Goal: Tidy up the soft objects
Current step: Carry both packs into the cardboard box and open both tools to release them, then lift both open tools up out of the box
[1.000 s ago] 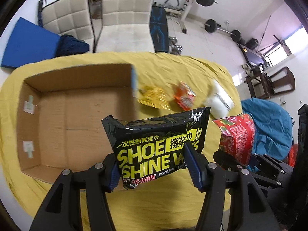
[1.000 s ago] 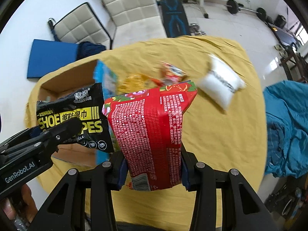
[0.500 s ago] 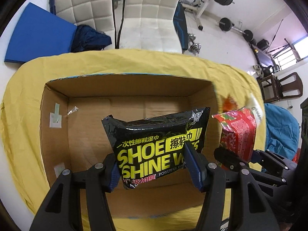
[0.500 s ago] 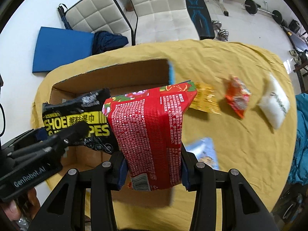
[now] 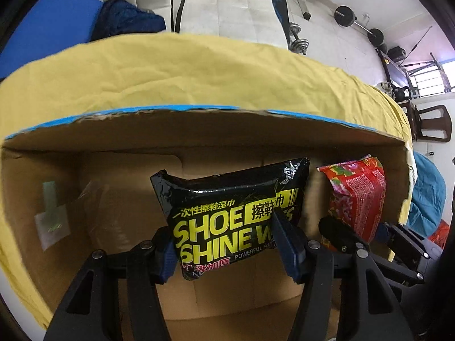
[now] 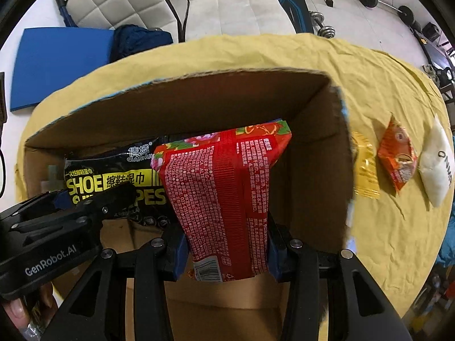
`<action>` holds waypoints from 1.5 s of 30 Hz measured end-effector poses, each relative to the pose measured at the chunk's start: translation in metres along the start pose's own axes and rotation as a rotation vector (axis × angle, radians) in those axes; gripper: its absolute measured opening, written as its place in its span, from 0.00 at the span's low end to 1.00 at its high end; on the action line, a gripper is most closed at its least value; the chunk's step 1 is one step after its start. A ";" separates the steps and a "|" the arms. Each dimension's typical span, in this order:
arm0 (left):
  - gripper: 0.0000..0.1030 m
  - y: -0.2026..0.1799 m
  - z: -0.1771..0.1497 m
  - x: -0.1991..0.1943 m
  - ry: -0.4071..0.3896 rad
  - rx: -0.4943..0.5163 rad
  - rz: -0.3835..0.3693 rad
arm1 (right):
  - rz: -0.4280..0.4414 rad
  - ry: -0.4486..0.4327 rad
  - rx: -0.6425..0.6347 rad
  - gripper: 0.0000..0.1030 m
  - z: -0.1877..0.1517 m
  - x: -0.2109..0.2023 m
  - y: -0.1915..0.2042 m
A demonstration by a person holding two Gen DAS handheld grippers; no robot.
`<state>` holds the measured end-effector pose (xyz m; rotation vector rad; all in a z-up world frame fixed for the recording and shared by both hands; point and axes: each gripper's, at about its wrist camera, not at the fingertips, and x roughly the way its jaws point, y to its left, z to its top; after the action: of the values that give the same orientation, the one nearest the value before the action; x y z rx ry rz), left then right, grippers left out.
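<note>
My left gripper (image 5: 227, 244) is shut on a black shoe-shine wipes pack (image 5: 230, 207) and holds it inside the open cardboard box (image 5: 199, 130). My right gripper (image 6: 226, 250) is shut on a red printed packet (image 6: 224, 187) and holds it inside the same box (image 6: 312, 142), just right of the wipes pack (image 6: 113, 182). The red packet (image 5: 358, 196) and the right gripper also show at the right of the left wrist view. The left gripper (image 6: 93, 199) shows at the left of the right wrist view.
The box sits on a yellow cloth (image 6: 398, 227). To its right lie a yellow sachet (image 6: 365, 173), an orange packet (image 6: 398, 159) and a white pouch (image 6: 438, 167). White chairs (image 6: 241, 2), a blue mat (image 6: 57, 59) and gym weights stand beyond.
Both grippers have moved forward and down with their packs, from above the cloth to inside the box. The box walls now fill both views.
</note>
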<state>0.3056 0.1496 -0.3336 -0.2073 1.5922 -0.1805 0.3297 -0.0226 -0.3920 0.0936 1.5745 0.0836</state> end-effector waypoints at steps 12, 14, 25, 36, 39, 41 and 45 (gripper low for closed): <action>0.57 0.007 0.012 0.038 0.071 0.007 -0.027 | -0.072 0.046 0.010 0.46 0.012 0.054 0.011; 0.57 0.010 0.011 0.038 0.075 -0.009 -0.039 | -0.064 0.045 0.022 0.46 0.013 0.057 0.009; 0.65 0.004 0.000 0.009 0.032 -0.005 0.057 | -0.058 0.012 -0.007 0.58 -0.012 0.036 0.030; 0.96 0.007 -0.048 -0.050 -0.133 -0.002 0.157 | -0.077 -0.054 -0.046 0.89 -0.051 -0.019 0.042; 0.97 0.012 -0.061 -0.067 -0.170 -0.012 0.161 | -0.076 -0.065 -0.059 0.95 -0.067 -0.035 0.040; 0.97 0.014 -0.069 -0.076 -0.188 -0.019 0.157 | -0.072 -0.071 -0.063 0.95 -0.074 -0.043 0.041; 0.97 0.014 -0.076 -0.093 -0.227 -0.014 0.171 | -0.071 -0.093 -0.062 0.95 -0.082 -0.055 0.041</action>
<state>0.2320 0.1843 -0.2446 -0.0977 1.3778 -0.0116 0.2485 0.0123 -0.3322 -0.0069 1.4798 0.0712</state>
